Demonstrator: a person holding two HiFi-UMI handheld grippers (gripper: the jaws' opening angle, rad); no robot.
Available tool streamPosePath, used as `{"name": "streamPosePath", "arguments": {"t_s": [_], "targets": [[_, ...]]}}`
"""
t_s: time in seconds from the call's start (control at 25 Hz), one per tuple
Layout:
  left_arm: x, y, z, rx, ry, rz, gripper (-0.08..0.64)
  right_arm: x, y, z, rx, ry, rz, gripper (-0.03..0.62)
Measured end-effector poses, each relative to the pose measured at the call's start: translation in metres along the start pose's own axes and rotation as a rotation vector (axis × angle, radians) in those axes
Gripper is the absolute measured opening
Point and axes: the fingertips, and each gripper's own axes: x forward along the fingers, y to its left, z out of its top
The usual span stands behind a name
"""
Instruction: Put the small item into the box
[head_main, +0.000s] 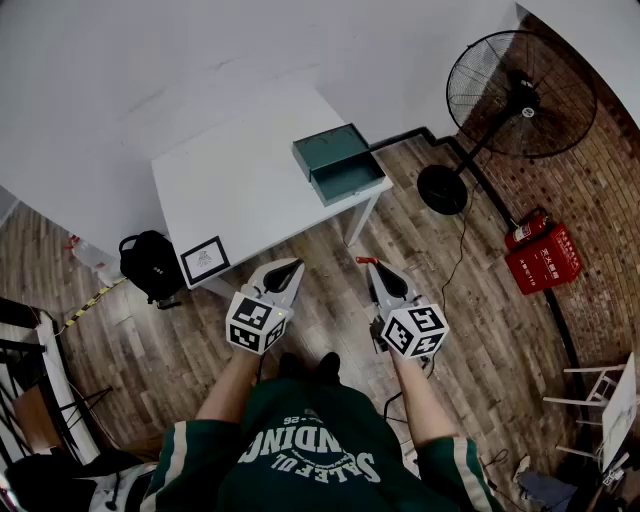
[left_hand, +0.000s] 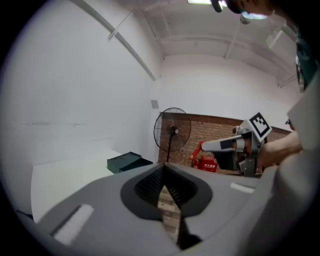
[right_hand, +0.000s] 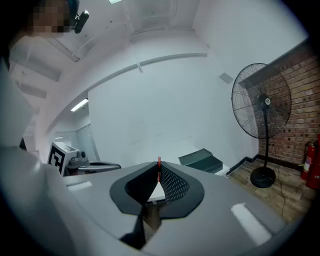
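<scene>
A dark green box (head_main: 338, 164) with its drawer pulled open stands on the far right corner of a white table (head_main: 235, 180); it also shows in the left gripper view as the box (left_hand: 125, 162) and in the right gripper view as the box (right_hand: 201, 160). My right gripper (head_main: 369, 264) is shut on a small red item (right_hand: 159, 162), whose tip pokes out at the item (head_main: 361, 260). My left gripper (head_main: 296, 265) is shut with nothing in it. Both hang over the wooden floor, short of the table's near edge.
A framed card (head_main: 204, 260) lies on the table's near left corner. A black backpack (head_main: 150, 263) sits on the floor at the left. A standing fan (head_main: 519, 95) and a red extinguisher box (head_main: 545, 255) are to the right. White walls lie behind the table.
</scene>
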Motion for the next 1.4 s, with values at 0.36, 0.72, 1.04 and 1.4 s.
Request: {"name": "streamPosePath", "arguments": {"t_s": [0.36, 0.72, 1.04, 1.4], "targets": [[0.002, 0.004, -0.003, -0.005, 0.008, -0.002, 0.052, 0.005, 0.004, -0.005, 0.023, 0.003, 0.012, 0.015], [0.014, -0.005, -0.003, -0.015, 0.009, 0.022, 0.052, 0.001, -0.013, -0.009, 0.036, 0.021, 0.023, 0.015], [0.013, -0.009, -0.004, -0.026, 0.001, 0.066, 0.052, -0.002, -0.015, -0.013, 0.034, 0.042, 0.058, 0.015], [0.041, 0.001, 0.000, -0.033, 0.003, 0.070, 0.052, 0.016, -0.038, -0.008, 0.053, 0.049, 0.066, 0.015]]}}
